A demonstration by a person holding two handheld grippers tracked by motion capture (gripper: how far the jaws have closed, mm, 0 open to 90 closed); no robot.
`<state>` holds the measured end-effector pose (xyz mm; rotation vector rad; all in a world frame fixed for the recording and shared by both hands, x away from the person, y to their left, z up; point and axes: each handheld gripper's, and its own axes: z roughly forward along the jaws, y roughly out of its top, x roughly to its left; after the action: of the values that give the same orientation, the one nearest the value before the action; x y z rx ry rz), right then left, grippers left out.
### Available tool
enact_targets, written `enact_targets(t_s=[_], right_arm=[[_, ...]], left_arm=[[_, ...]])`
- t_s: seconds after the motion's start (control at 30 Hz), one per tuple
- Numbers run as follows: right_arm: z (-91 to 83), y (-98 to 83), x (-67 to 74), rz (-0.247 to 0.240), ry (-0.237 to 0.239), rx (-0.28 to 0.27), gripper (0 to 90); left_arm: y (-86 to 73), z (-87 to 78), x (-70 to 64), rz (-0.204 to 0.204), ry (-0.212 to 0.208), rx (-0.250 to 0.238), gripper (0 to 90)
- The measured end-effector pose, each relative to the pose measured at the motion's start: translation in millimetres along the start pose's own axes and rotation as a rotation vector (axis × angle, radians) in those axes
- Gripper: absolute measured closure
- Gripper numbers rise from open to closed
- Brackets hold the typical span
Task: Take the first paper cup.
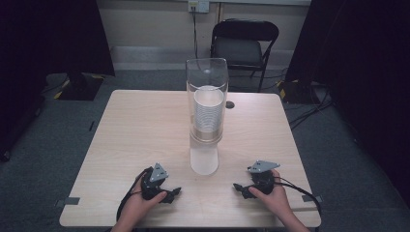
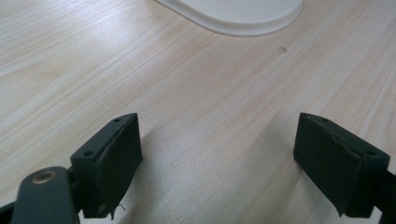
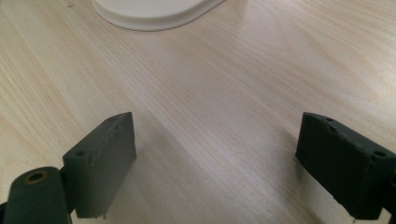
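Unlabelled clear cup dispenser [image 1: 207, 116]

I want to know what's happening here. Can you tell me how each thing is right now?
Left gripper: open, empty, low over the table.
Right gripper: open, empty.
Tube: upright, between the grippers, untouched.
Cups: stacked inside the tube.
Chair: empty, behind the table.

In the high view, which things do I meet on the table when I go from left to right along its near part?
left gripper → clear tube with a stack of cups → right gripper
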<state>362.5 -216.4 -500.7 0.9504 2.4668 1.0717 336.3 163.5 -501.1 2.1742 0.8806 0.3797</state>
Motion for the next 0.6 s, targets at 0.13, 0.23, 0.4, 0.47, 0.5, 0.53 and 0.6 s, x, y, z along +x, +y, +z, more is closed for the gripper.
enact_targets(t_s=[0.13, 0.23, 0.4, 0.47, 0.5, 0.53, 0.6], right_arm=[[0.6, 0.7, 1.1, -0.02, 0.022, 0.006, 9.5], [4.0, 4.1, 4.7, -0.037, 0.041, -0.007, 15.8], [9.9, 17.3, 10.9, 0.002, 0.109, -0.059, 16.2], [10.9, 26.5, 14.6, -0.003, 0.115, -0.083, 16.6], [11.7, 31.5, 16.0, 0.003, 0.128, -0.092, 16.6], [12.9, 36.4, 17.7, 0.016, 0.143, -0.108, 16.7], [14.2, 46.9, 20.4, 0.019, 0.149, -0.139, 17.5]], left_arm=[[0.0, 0.0, 0.1, 0.0, -0.001, 0.0, 14.8], [0.1, 0.1, 0.1, -0.001, -0.001, 0.0, 14.6], [0.1, 0.1, 0.0, -0.002, -0.001, 0.001, 14.6], [0.2, 0.1, 0.0, -0.002, -0.001, 0.001, 14.6], [0.1, 0.2, 0.0, -0.001, 0.0, 0.0, 14.6], [0.1, 0.2, 0.0, -0.002, -0.001, 0.0, 14.6], [0.1, 0.0, 0.1, 0.0, -0.001, 0.001, 14.6]])
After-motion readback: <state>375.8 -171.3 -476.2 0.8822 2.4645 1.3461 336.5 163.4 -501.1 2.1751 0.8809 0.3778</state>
